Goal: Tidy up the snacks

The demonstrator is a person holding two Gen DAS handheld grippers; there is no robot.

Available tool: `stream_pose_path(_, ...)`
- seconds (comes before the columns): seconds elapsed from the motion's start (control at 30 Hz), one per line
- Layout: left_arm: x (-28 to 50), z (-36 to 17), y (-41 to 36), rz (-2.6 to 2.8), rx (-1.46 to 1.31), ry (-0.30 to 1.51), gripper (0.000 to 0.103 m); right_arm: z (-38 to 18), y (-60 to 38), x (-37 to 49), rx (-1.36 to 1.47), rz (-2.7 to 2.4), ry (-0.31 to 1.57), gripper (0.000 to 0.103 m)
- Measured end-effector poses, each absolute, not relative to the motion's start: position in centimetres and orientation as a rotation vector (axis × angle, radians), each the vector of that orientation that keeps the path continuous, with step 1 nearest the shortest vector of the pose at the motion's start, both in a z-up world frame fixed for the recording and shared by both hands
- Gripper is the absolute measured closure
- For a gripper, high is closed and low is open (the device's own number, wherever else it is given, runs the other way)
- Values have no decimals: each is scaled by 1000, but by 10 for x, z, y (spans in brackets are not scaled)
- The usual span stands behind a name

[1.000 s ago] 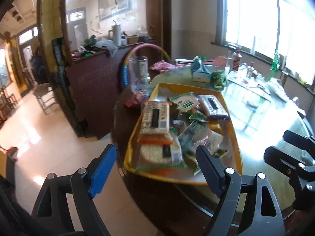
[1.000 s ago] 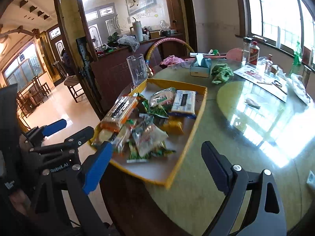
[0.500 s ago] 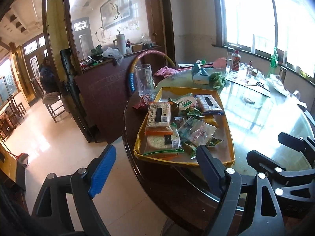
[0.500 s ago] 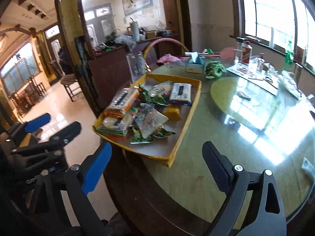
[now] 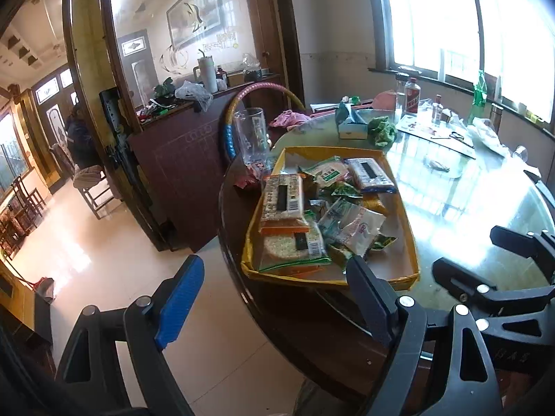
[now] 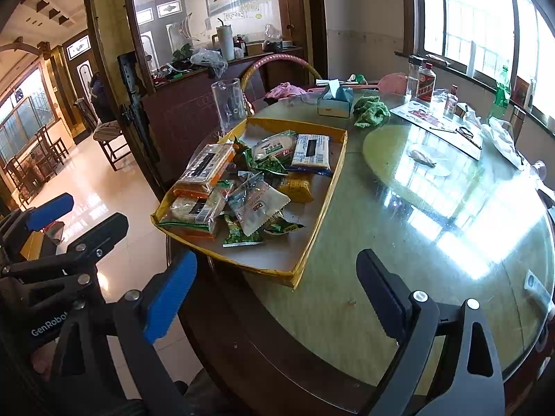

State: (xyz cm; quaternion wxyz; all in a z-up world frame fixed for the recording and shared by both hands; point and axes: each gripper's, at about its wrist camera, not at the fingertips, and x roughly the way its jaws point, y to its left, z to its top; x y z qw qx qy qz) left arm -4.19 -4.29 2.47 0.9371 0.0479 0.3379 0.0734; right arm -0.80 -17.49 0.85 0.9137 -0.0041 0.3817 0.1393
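1. The snacks sit in a yellow tray (image 6: 321,187) on the big round table (image 6: 399,242), and the near corner of the tray sticks out past the table edge. A hard push on that corner can tip the whole tray onto the floor
2. The left gripper (image 5: 274,287) has its jaws wide apart and holds nothing. It hangs in the air in front of the tray, out over the floor. If it comes in too low, it can bump the tray wall and not reach a snack at all
3. The right gripper (image 6: 277,277) is also wide open and empty. It sits near the tray's near corner, above the table edge. The two grippers are close together here, so they can knock into each other if both reach for the tray at once
4. The packs lie in a messy heap. The orange cracker pack (image 6: 204,170) lies partly on the round cracker pack (image 6: 194,208), and the clear white packet (image 6: 258,206) lies across small green packets (image 6: 239,234). Pulling a low one can drag the others out of the tray
5. The wrappers look thin and shiny, so I think they can slip from the jaws, and a hard squeeze can crush the crackers
6. A tall clear cup (image 6: 229,104) stands just behind the tray's far corner. Sliding the tray that way can knock it over
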Motion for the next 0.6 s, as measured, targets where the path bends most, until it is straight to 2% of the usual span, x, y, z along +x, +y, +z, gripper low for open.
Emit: stream_pose_path(0.6,-35,19,-27,132,67,736,18,17,-170,-7,-10,286,786,10)
